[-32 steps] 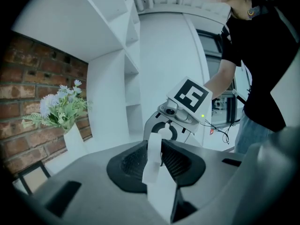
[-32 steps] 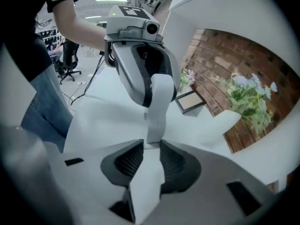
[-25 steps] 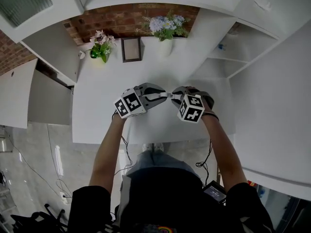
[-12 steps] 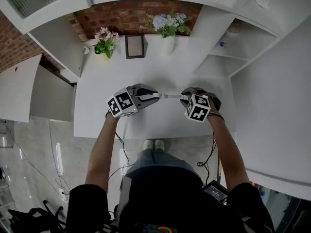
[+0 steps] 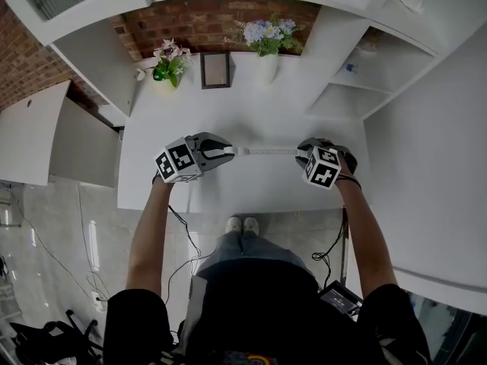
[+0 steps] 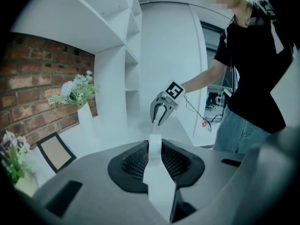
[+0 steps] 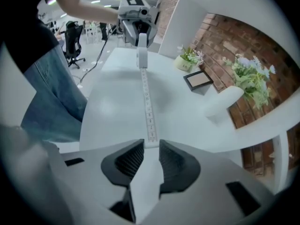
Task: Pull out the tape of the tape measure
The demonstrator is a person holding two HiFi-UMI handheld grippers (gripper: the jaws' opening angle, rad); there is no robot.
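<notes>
A small white tape measure case (image 6: 154, 146) sits between the black pads of my left gripper (image 6: 154, 159), which is shut on it. From the case (image 5: 233, 151) a white numbered tape (image 5: 270, 151) stretches straight across above the white table (image 5: 251, 112) to my right gripper (image 5: 303, 153). In the right gripper view the tape (image 7: 147, 102) runs from the case (image 7: 142, 56) in the left gripper (image 7: 140, 34) down to its end, which is pinched between my right gripper's (image 7: 151, 150) pads. Both grippers hover over the table's near half.
At the table's back, against the brick wall, stand a green vase of pink flowers (image 5: 168, 61), a picture frame (image 5: 216, 70) and a white vase of blue flowers (image 5: 267, 48). White shelves (image 5: 358, 82) rise at the right. The near table edge (image 5: 236, 210) lies just below my hands.
The two grippers have moved apart, left going left and right going right. The stretch of tape between them has grown much longer.
</notes>
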